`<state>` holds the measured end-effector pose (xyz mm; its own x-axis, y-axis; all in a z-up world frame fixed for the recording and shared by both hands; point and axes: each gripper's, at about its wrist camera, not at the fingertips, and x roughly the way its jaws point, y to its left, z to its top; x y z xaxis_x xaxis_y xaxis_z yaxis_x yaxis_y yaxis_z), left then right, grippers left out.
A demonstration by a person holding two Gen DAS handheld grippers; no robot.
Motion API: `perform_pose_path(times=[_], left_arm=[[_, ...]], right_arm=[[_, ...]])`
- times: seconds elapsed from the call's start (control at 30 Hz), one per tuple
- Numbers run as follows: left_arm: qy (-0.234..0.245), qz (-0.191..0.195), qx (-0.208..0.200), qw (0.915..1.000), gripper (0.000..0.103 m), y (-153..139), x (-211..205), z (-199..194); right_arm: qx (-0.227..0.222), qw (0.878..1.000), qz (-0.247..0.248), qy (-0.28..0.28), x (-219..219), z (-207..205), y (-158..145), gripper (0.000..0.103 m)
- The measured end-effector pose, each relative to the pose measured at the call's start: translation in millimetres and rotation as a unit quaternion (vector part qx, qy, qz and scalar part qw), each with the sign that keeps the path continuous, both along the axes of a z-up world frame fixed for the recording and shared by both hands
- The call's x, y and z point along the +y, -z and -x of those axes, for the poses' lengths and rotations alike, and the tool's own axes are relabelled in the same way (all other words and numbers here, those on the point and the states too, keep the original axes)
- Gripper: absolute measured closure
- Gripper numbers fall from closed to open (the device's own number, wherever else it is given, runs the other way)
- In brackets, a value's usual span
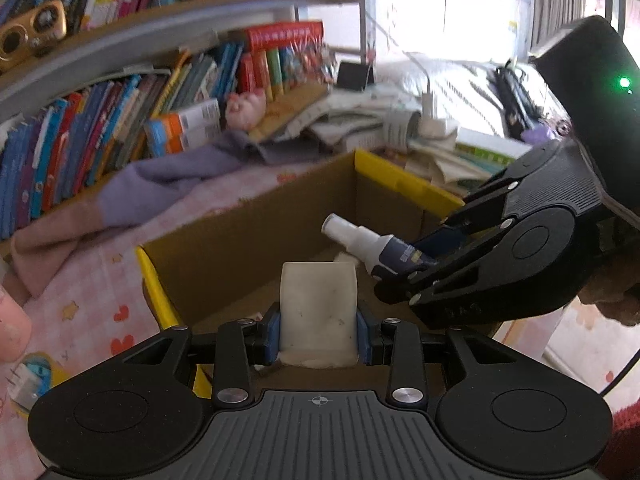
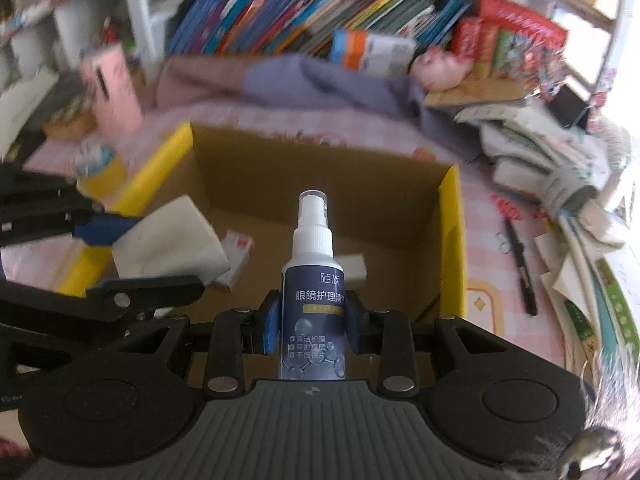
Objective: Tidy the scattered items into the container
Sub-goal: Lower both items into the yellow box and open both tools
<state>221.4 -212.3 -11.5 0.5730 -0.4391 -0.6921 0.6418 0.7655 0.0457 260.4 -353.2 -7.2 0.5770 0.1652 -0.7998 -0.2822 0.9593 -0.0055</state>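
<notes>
The spray bottle [image 2: 313,280] has a dark blue label with white Chinese writing, "眼鏡护理" among it, a white ribbed neck and a clear cap. The right gripper [image 2: 312,320] pinches it tight between blue pads, above the open box [image 2: 452,240]. The box is brown cardboard with yellow edges. Inside lie a small white and red packet [image 2: 236,250] and a small white block [image 2: 352,266]. The left gripper [image 1: 318,334] squeezes a soft white sponge [image 1: 318,304], a smudged square block, over the box's near edge. The box sits on a pink cloth [image 2: 516,264] with little shapes. A black pen [image 2: 520,264] lies on it, to the right of the box. Books [image 2: 304,12] fill the shelf behind.
</notes>
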Motion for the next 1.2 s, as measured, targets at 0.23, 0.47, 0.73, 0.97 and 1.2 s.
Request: perform_pose_path(times=[0.23, 0.47, 0.73, 0.97, 1.2], left_arm=[[0.001, -0.022, 0.028, 0.9994, 0.069, 19.7, -10.2, -6.3], [-0.011, -0.016, 0.057, 0.9982, 0.068, 23.9, -7.5, -14.4], [-0.016, -0.015, 0.061, 0.9979, 0.069, 25.8, -8.3, -13.4], [-0.017, -0.018, 0.059, 0.9979, 0.069, 25.8, -9.3, -12.5], [-0.022, -0.02, 0.053, 0.9981, 0.068, 24.7, -8.8, -9.4]], right_arm=[[0.047, 0.997, 0.033, -0.054, 3.8, -11.1, 30.9, 0.073], [0.073, 0.993, 0.036, -0.083, 5.3, -17.7, 39.7, 0.073], [0.093, 0.991, 0.026, -0.088, 3.4, -19.9, 41.5, 0.073], [0.105, 0.99, 0.022, -0.088, 2.7, -21.0, 42.8, 0.073], [0.11, 0.99, 0.019, -0.088, 2.2, -20.3, 44.1, 0.072]])
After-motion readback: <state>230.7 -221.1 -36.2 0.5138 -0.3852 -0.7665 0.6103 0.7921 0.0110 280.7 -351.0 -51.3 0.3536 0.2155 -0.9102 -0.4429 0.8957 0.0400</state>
